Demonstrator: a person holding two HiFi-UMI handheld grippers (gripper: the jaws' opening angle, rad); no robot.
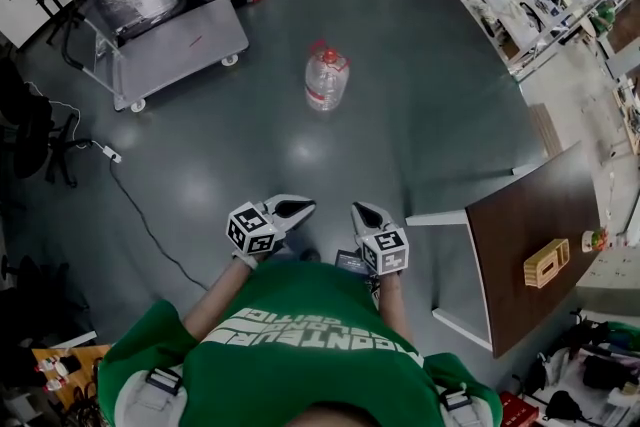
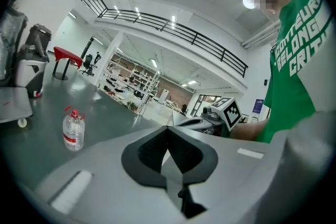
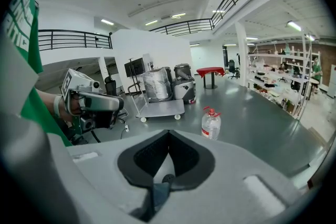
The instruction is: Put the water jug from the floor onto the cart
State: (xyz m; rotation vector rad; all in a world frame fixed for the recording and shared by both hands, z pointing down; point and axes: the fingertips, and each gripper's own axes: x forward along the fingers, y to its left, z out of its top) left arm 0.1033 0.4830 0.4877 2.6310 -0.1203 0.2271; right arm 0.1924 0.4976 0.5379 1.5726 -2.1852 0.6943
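Head view shows the left gripper (image 1: pixel 290 209) and right gripper (image 1: pixel 366 215) with jaws together, empty, and the water jug (image 1: pixel 326 78) upright on the floor (image 1: pixel 420 105) well ahead of them, likely heavy, best taken by its red handle (image 1: pixel 323 47).

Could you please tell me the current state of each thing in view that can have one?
water jug: upright on the floor, red cap on, untouched.
cart: standing apart from the jug, visible deck bare.
left tool: shut, nothing between its jaws.
right tool: shut, nothing between its jaws.
wooden box: lying on the brown table.
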